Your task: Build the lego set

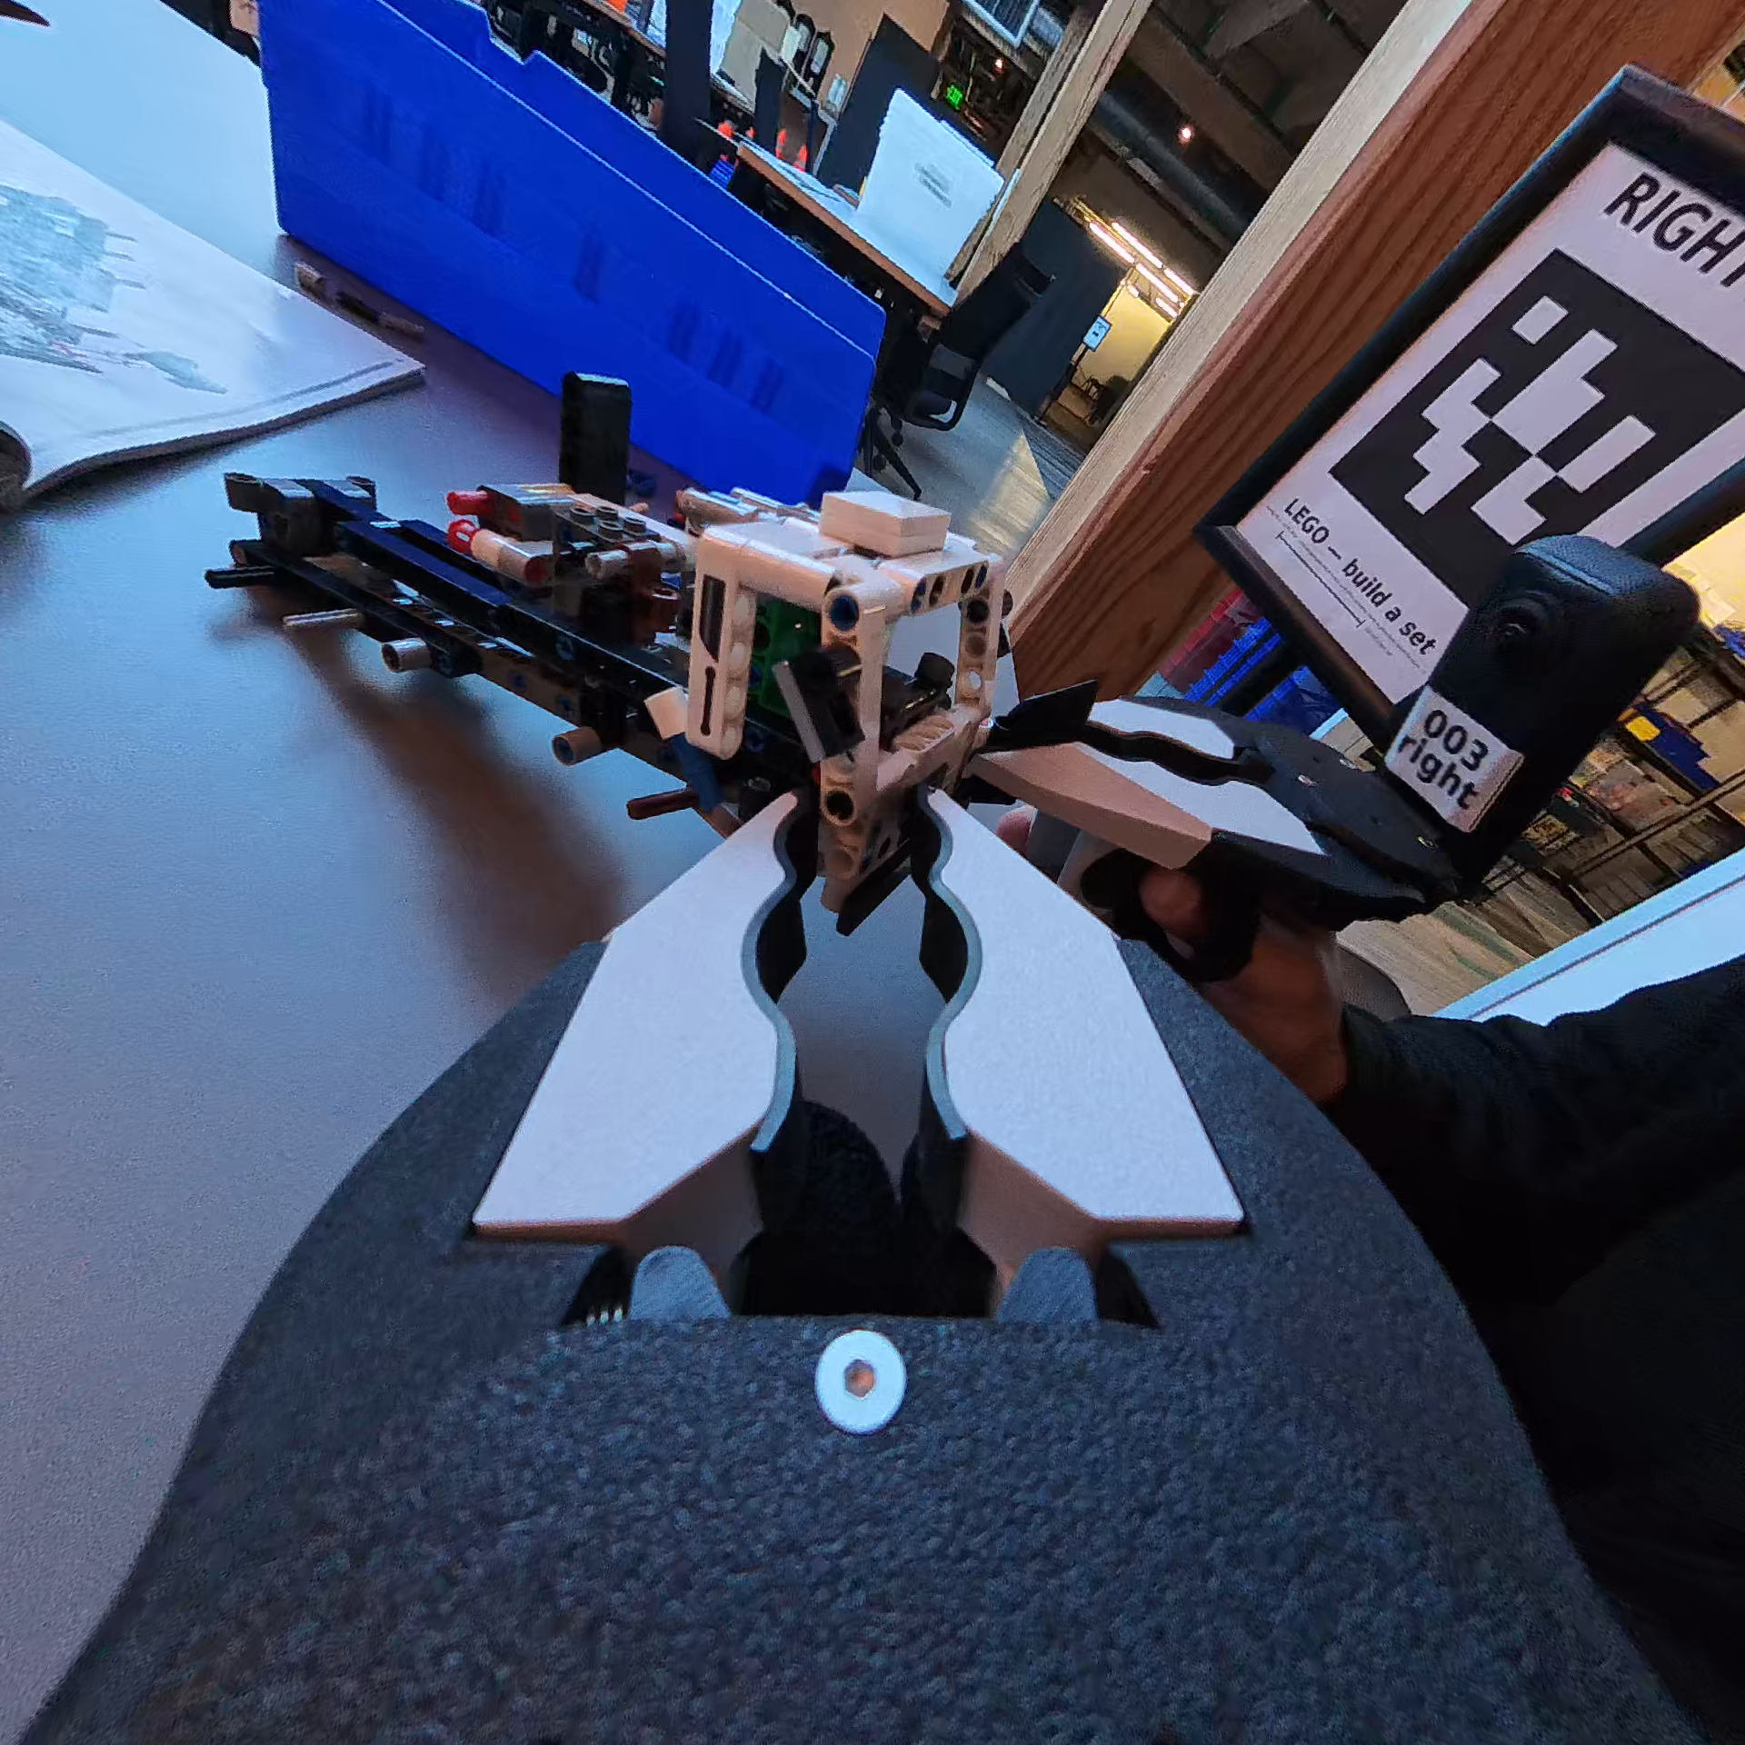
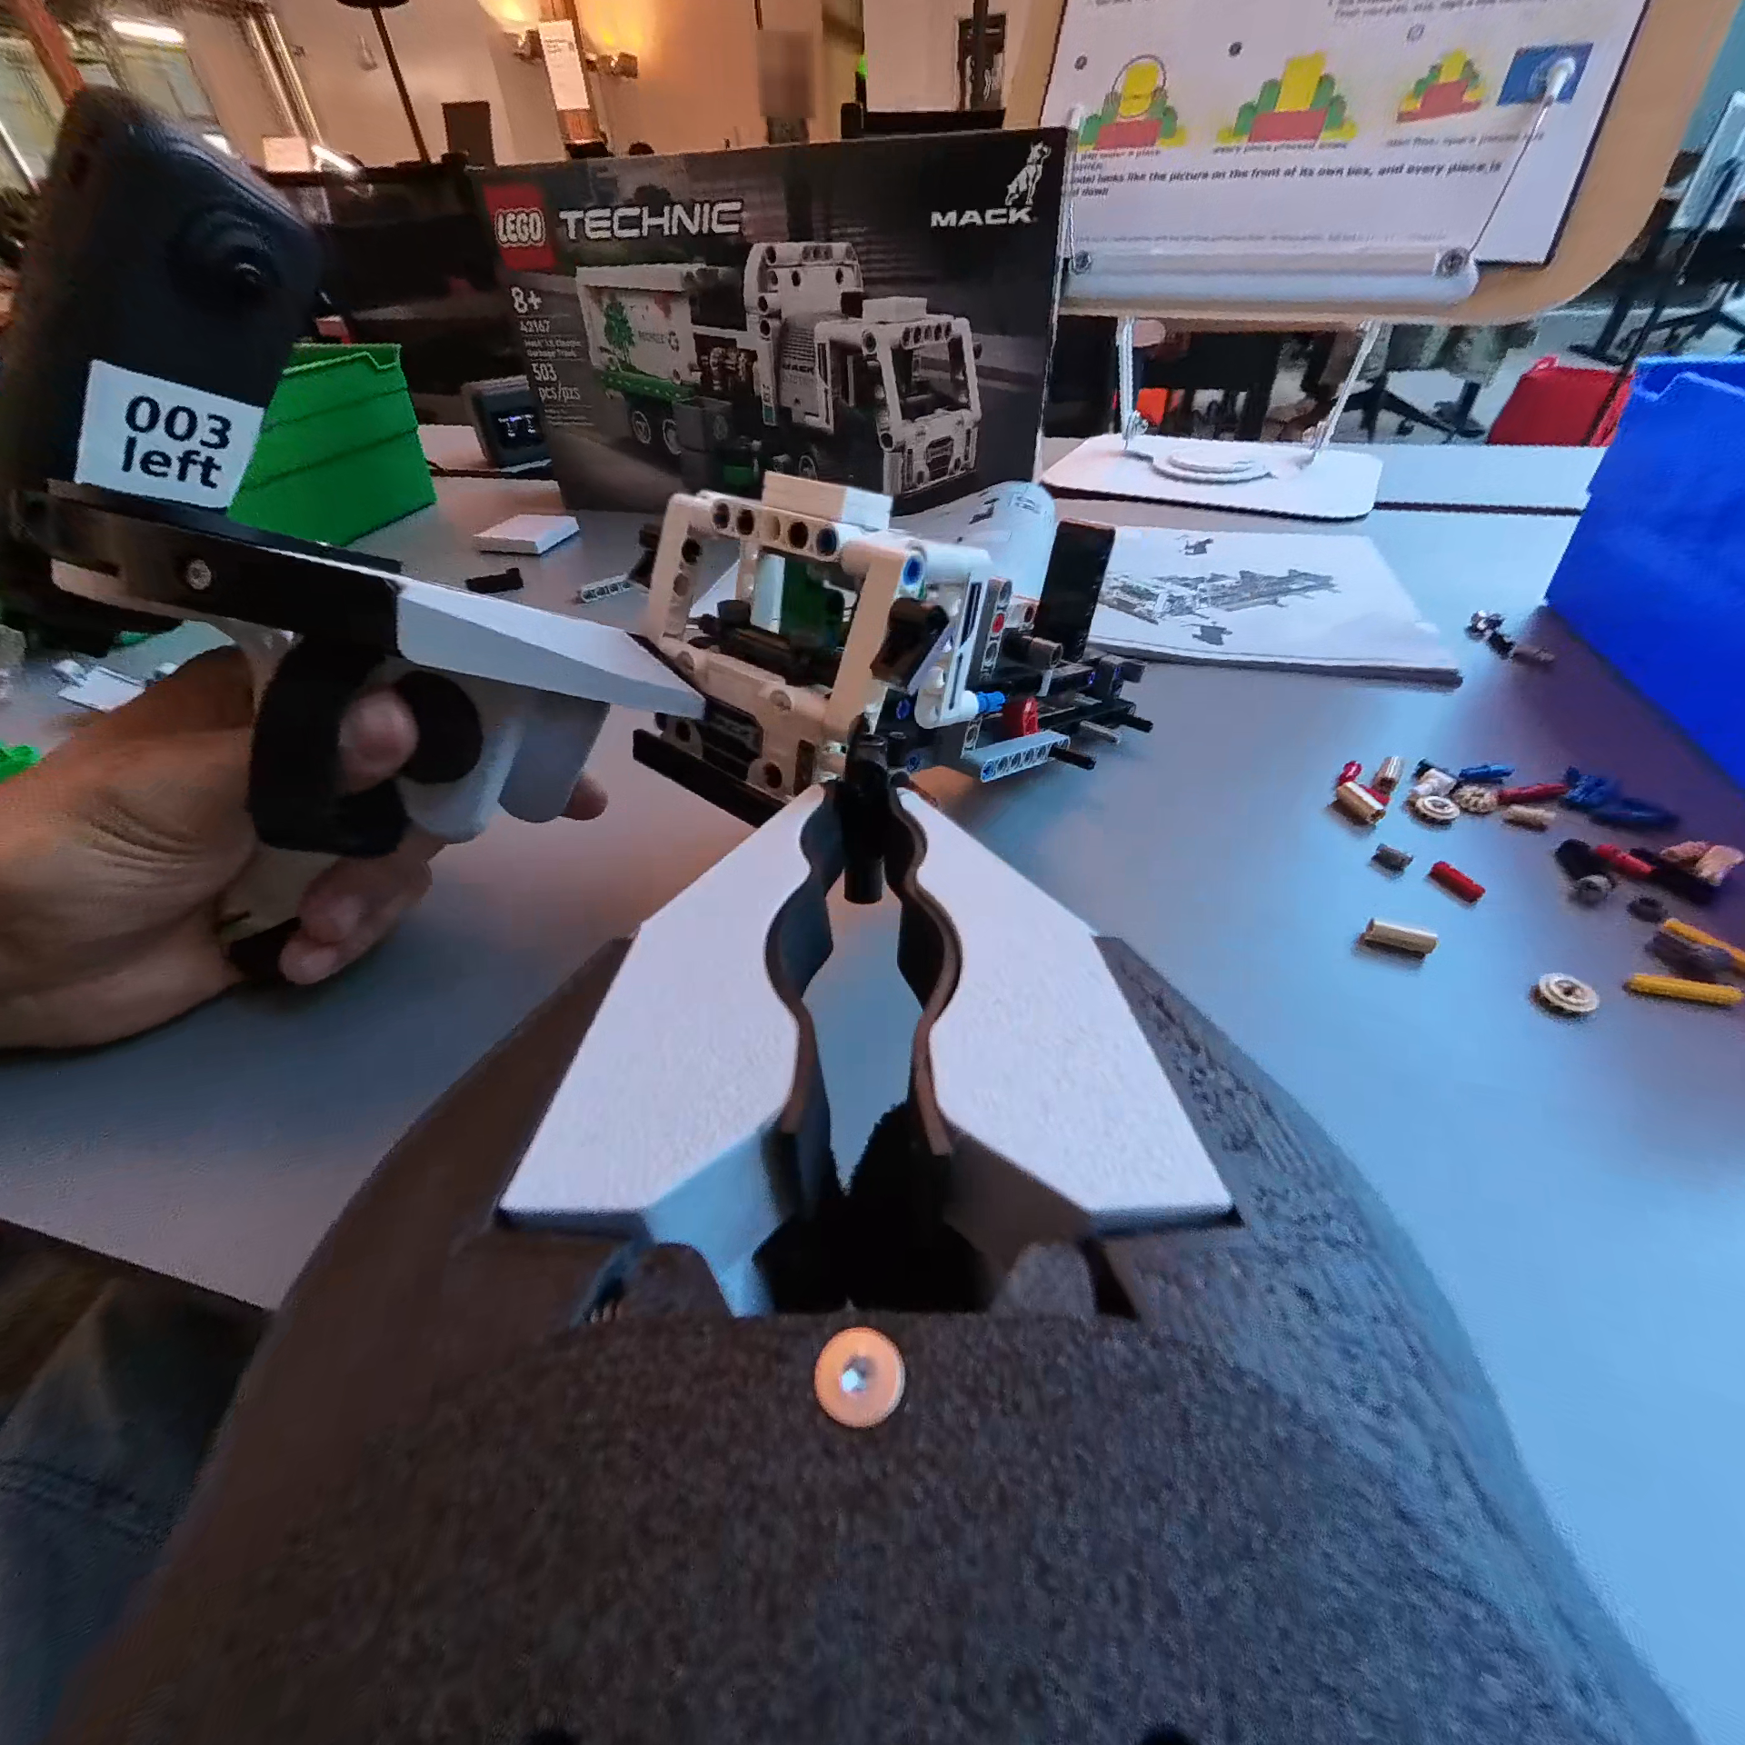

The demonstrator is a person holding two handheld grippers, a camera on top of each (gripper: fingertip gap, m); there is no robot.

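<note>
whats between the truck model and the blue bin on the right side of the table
In the right wrist view, loose lego pieces lie scattered on the table between the truck model and the blue bin.

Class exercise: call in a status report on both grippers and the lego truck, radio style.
Left gripper shut on truck cab frame. Right gripper shut on black pin at cab's lower edge. Loose parts lie clear on the table.

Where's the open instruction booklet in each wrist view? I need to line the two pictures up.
Left wrist view: the instruction booklet lies at the far left edge, upper part, on the table beyond the truck model's long chassis.
Right wrist view: the booklet lies right of centre, upper half, behind the model.
Shared landmark: the model's white cab frame, which both grippers meet.
</note>
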